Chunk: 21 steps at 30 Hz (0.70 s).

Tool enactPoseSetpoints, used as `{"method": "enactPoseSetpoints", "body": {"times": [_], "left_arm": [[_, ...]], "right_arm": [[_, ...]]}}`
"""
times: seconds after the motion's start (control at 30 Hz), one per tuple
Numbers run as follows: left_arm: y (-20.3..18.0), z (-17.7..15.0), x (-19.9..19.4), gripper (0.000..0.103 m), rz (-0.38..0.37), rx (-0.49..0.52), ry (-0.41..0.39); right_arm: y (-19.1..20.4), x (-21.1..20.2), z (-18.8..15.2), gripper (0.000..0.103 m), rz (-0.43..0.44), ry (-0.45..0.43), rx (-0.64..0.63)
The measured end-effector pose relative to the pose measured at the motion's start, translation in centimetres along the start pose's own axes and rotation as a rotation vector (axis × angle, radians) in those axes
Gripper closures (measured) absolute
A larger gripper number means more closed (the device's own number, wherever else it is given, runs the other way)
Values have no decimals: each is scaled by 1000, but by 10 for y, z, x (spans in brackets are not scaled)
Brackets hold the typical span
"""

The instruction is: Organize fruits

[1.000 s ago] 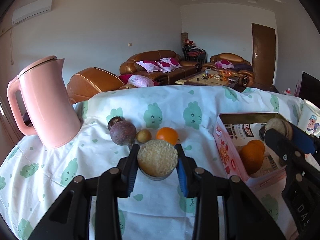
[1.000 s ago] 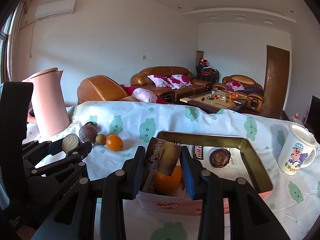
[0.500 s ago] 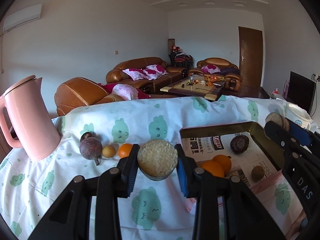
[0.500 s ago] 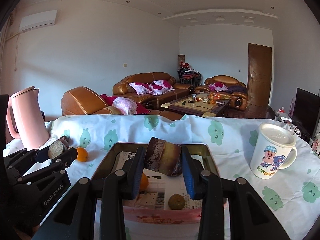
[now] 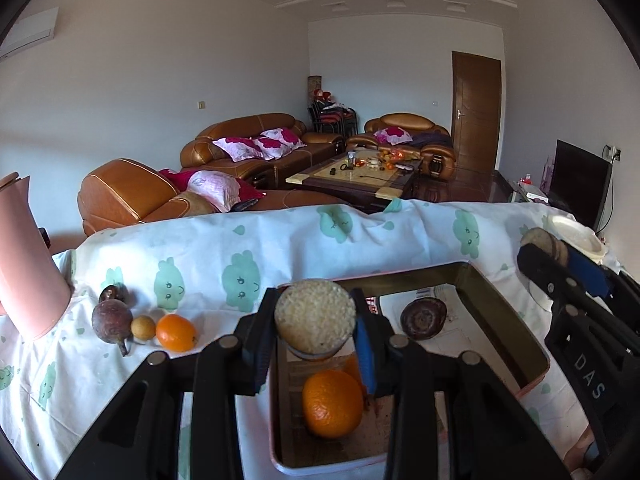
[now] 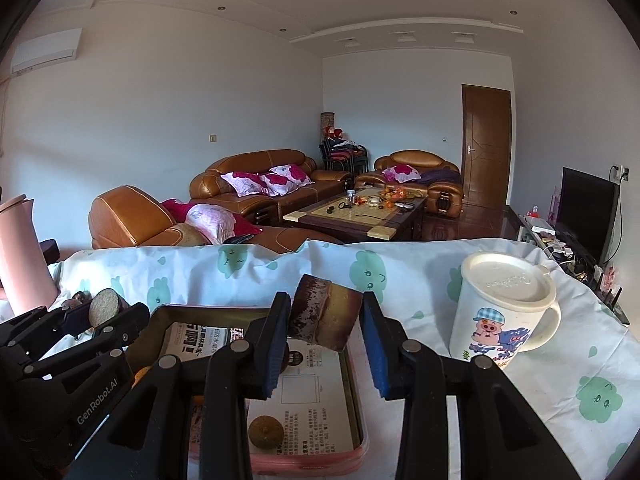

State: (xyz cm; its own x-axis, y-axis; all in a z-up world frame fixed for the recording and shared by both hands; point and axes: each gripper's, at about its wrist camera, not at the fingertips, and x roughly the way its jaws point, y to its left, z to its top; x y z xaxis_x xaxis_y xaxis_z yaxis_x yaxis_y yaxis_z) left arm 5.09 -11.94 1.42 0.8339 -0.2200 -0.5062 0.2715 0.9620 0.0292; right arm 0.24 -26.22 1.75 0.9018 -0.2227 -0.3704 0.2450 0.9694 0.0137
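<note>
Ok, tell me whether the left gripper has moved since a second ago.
Yes. The left gripper has swung right: the pink kettle has slid to the left edge, and the fingers now sit over the tin box.

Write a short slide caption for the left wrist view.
Left gripper holds a cut fruit half above the pink tin of oranges.

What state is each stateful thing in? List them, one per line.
Left gripper: shut on round grainy-faced fruit half.
Right gripper: shut on brown-skinned fruit piece.
Pink rectangular tin box: open, lidless, fruit inside.
White cartoon-pig mug: upright, lid on.
Pink kettle: upright, lid shut.
</note>
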Motion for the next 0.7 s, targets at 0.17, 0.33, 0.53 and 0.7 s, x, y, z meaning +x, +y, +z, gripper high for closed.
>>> {"method": "enactPoseSetpoints", "body": {"times": [0.17,0.33,0.53,0.7], "left_arm": [[-8,2,14,66,-14,14,18],[-8,6,25,66,-24,-10,45],[-9,2,37,66,-24,-1,82],[-8,-1,42,66,-16,-1,106]], "right_arm": [[-4,9,1,65,-11,12,5],[0,21,1,65,8,42,-16],[8,40,-7,65,49,128,-51],[15,48,-11,65,80,179,-77]]}}
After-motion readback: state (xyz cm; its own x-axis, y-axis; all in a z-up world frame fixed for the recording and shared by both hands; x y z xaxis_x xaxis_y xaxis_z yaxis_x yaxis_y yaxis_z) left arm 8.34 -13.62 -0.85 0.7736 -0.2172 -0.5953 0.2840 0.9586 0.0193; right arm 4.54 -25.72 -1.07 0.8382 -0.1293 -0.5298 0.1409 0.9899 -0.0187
